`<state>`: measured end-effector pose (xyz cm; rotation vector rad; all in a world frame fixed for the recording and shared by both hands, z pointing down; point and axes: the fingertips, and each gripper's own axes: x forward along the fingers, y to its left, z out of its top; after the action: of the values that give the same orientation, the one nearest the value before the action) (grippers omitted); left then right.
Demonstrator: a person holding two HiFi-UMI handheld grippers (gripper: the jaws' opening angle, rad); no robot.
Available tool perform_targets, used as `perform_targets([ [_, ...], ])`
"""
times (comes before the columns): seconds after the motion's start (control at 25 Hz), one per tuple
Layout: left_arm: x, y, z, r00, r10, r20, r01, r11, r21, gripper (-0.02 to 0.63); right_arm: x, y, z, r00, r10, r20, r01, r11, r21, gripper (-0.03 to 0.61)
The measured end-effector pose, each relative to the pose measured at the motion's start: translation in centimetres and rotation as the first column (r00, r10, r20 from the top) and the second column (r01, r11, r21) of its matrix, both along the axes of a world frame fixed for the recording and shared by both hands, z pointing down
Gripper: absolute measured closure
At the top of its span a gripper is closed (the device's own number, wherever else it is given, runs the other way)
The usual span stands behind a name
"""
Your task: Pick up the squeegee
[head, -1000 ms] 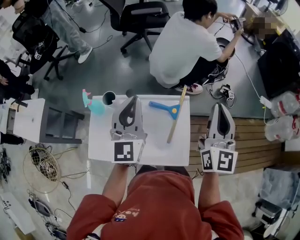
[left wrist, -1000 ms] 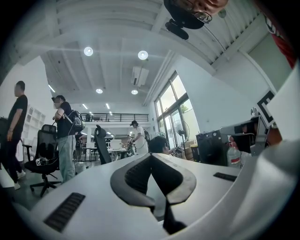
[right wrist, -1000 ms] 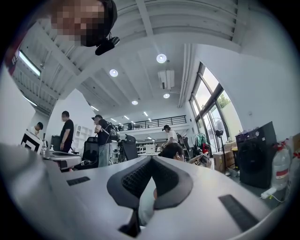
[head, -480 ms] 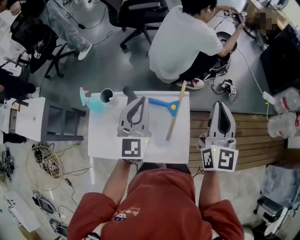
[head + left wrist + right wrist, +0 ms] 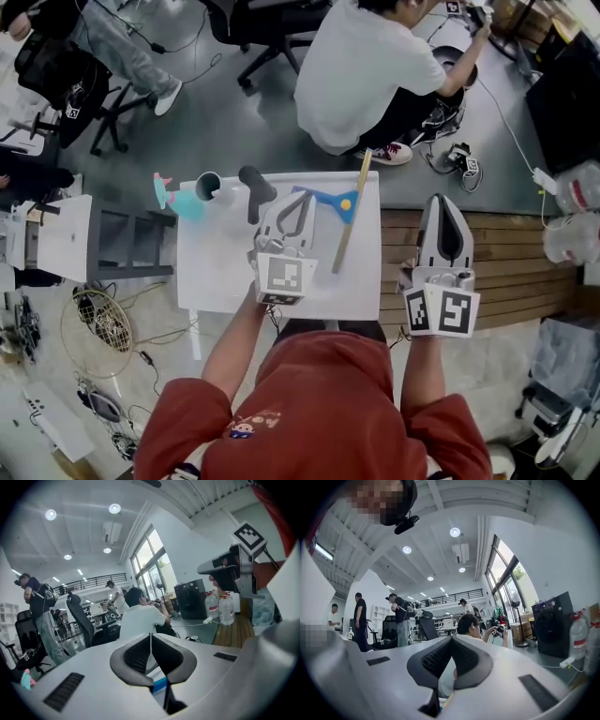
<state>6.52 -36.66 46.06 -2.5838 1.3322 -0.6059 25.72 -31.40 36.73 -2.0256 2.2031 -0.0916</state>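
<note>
A person in a red hoodie (image 5: 319, 403) stands at a small white table (image 5: 216, 272) with a hand-held gripper in each hand. The right gripper (image 5: 442, 202) hangs off the table's right side, above a wooden platform (image 5: 516, 272), with its jaws pressed together and nothing between them. The left gripper (image 5: 298, 201) is over the tabletop, pads likewise shut and empty, with its tips just at the free end of the squeegee (image 5: 330, 199); whether they touch it cannot be told from above. The squeegee lies flat at the table's far right corner, its blue handle running across to a long tan bar that slants up to the far edge. A dark grey handled object (image 5: 253, 185), a cup (image 5: 208, 186) and a teal bottle with a pink top (image 5: 184, 203) sit along the far left edge. Beyond the table a person in a white shirt (image 5: 361, 75) crouches on the floor. The pick-up looks barely begun, and the closed jaws are the main hazard. If the left gripper presses in before they part, it would likely shove the handle rather than straddle it. The squeegee could then skid or pivot off the nearby far edge towards the crouching person. A grip taken only on the handle's tip could also let the long bar swing and twist free.
</note>
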Motion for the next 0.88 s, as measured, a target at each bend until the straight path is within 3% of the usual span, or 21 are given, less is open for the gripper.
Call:
perform_targets([
  [0.2,2.0,-0.9,4.0,0.991,0.1,0.092,-0.095,0.994,-0.05,0.556,1.2,-0.4,0.5,1.0,0.008,0.009,-0.008,1.0,-0.008,0.572],
  [0.44,3.5,-1.4,9.2,0.955,0.213,0.208,-0.185,0.972,-0.147,0.475,2.4,-0.7,1.7,1.0,0.018,0.017,-0.017,1.0,-0.026,0.572],
  [0.68,3.9,-1.9,13.1,0.869,0.315,0.381,-0.248,0.945,-0.215,0.405,3.5,-1.2,2.8,0.999,0.027,0.024,-0.026,0.999,-0.046,0.572],
  [0.88,4.0,-2.6,16.3,0.797,0.397,0.455,-0.291,0.913,-0.286,0.384,4.0,-1.8,3.6,0.999,0.028,0.026,-0.026,0.998,-0.061,0.572],
])
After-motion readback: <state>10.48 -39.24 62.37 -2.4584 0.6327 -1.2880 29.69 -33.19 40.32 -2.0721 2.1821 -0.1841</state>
